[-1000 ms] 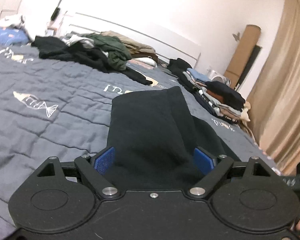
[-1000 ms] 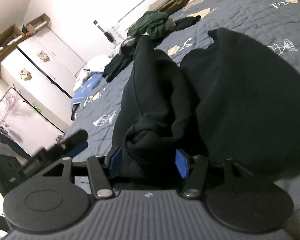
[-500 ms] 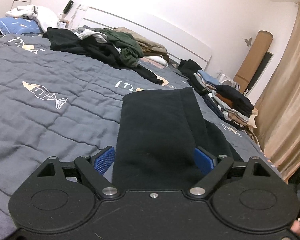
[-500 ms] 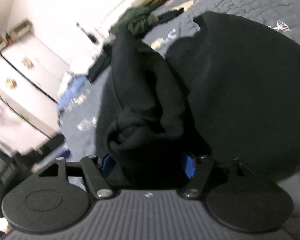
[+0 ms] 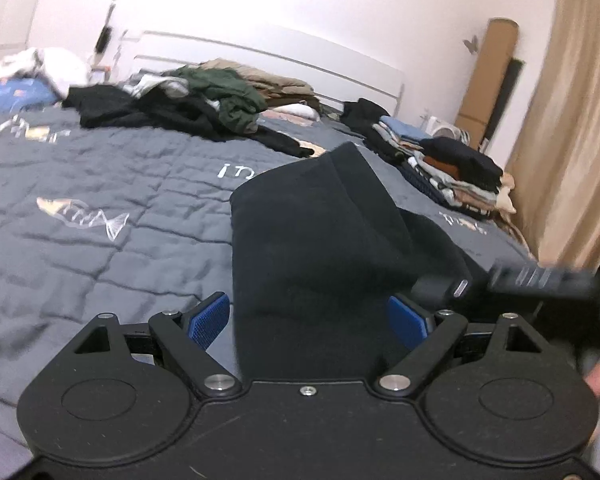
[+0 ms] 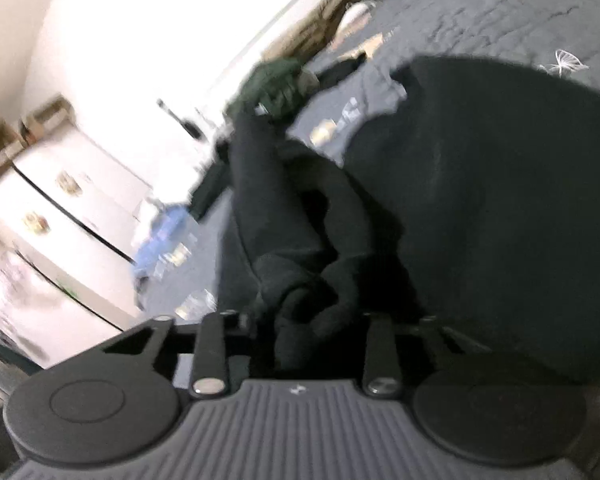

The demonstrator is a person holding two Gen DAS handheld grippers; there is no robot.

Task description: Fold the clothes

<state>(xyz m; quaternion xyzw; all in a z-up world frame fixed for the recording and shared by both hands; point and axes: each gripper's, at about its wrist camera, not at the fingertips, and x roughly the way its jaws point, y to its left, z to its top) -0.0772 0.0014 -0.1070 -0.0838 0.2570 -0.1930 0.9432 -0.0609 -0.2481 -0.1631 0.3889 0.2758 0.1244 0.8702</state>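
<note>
Black fleece garment (image 5: pixel 316 248), folded into a long thick band, lies on the grey quilted bedspread with fish prints (image 5: pixel 100 208), its long axis running from the left hand-held gripper (image 5: pixel 308 316) away toward the white headboard (image 5: pixel 268 56), the far end angled slightly right. That gripper's blue pads (image 5: pixel 210 316) stand wide apart on either side of the near end of the band, not pressing it. Behind, a loose heap of dark and green clothes (image 5: pixel 188 104) sits near the headboard, and a stack of folded clothes (image 5: pixel 440 160) lies to the right by the beige curtain (image 5: pixel 572 128). In the right wrist view, which is blurred, the right hand-held gripper (image 6: pixel 300 332) has a bunched roll of the same black garment (image 6: pixel 480 208) between its fingers; whether they clamp it I cannot tell. Left of it stands a white wardrobe (image 6: pixel 60 216).
</note>
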